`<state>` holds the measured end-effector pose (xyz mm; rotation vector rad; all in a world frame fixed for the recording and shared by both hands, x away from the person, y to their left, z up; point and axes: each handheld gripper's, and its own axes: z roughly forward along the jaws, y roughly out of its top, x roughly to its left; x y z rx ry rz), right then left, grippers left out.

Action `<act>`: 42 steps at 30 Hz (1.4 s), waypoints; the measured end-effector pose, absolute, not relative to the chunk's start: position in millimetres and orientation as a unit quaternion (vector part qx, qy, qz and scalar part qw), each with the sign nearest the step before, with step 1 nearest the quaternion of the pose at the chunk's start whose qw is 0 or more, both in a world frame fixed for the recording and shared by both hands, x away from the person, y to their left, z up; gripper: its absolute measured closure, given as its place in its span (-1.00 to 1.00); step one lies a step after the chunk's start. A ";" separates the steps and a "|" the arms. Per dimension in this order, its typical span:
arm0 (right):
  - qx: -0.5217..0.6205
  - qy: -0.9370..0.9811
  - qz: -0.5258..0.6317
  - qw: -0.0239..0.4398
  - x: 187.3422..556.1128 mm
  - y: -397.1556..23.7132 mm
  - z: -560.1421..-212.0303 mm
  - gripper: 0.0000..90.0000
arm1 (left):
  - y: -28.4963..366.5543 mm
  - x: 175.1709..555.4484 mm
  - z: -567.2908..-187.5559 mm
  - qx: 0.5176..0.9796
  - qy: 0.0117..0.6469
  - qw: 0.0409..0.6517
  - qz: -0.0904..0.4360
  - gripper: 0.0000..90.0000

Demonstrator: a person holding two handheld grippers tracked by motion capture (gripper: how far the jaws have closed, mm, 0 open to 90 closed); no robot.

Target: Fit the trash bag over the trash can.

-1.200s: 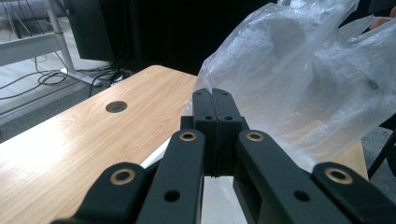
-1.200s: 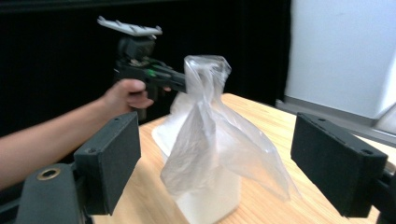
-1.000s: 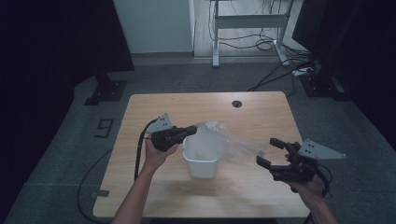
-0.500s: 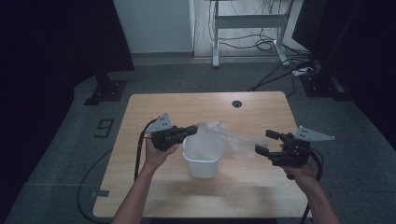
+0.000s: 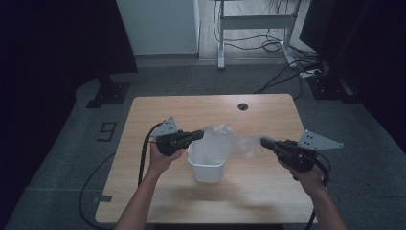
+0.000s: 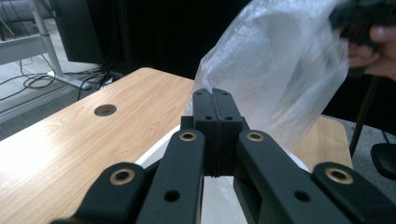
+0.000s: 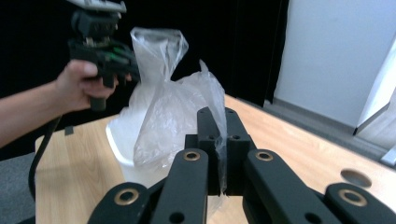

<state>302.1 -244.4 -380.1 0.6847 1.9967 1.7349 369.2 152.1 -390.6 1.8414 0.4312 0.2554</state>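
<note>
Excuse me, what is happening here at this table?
A person is fitting a thin clear plastic bag over a small white plastic bin on the wooden table. The left gripper is shut on one edge of the bag. The right gripper has just closed its jaws on the opposite edge.

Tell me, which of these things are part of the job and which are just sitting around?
In use: clear plastic bag, pinched by left gripper and right gripper; white bin under it.

Just there: wooden table, floor cables, metal desk frame.
</note>
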 end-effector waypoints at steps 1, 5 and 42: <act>0.242 0.714 0.624 0.206 301.6 -243.9 -375.6 0.96 | 150.8 368.8 -390.3 0.788 0.183 0.578 0.108 1.00; 0.229 0.712 0.627 0.219 301.1 -239.7 -357.9 0.96 | 143.9 367.2 -390.7 0.795 0.174 0.572 0.102 1.00; 0.202 0.738 0.602 0.229 309.7 -205.8 -333.1 0.97 | 150.4 352.4 -409.7 0.839 0.197 0.484 0.154 0.00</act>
